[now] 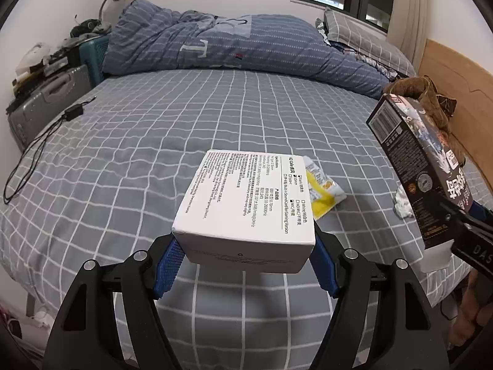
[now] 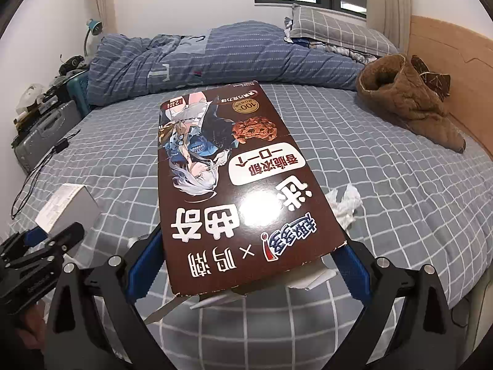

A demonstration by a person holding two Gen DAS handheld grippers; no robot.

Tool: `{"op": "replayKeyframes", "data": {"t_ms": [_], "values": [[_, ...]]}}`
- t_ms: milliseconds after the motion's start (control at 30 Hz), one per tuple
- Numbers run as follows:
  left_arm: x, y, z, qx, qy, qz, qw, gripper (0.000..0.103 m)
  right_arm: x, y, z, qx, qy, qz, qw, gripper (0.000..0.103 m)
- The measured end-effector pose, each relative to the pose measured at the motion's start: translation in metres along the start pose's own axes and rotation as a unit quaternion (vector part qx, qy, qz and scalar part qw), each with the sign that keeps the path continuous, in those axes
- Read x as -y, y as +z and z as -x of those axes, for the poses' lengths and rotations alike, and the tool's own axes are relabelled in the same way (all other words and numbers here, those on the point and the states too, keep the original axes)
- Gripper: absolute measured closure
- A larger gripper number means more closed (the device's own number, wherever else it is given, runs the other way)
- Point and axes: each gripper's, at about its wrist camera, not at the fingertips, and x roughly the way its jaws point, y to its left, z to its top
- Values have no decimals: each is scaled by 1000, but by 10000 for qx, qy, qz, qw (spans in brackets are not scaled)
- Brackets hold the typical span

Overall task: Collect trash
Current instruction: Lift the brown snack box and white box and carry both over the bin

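both grippers [image 1: 246, 265] [image 2: 246, 262] hold boxes: white box [image 1: 243, 203], cookie box [image 2: 234, 185].

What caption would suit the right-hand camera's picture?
Right gripper clamps a brown cookie box above the checked bed; crumpled tissue lies beside.

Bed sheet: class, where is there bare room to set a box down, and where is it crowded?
Free: the wide checked sheet between the black cable and the yellow wrapper. Crowded: near the crumpled tissue, the brown boot and the folded quilt.
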Motion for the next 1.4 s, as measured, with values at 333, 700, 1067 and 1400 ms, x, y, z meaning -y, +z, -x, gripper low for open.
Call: {"op": "replayKeyframes", "data": {"t_ms": [333, 700, 1067, 1400], "values": [[4, -16, 25, 77, 50, -115, 9999, 33, -8, -16, 36, 124, -46, 135, 9998, 10], [-1, -33, 51, 109, 67, -97, 9999, 33, -10, -40, 66, 79, -83, 104, 9999, 10], [-7, -61, 76, 40, 75, -108, 9999, 33, -15, -65, 95, 46, -97, 172, 9998, 9], [-6, -92, 105, -47, 10, -76, 10000, 33, -24, -94, 124, -17, -12, 229, 9997, 9]]}}
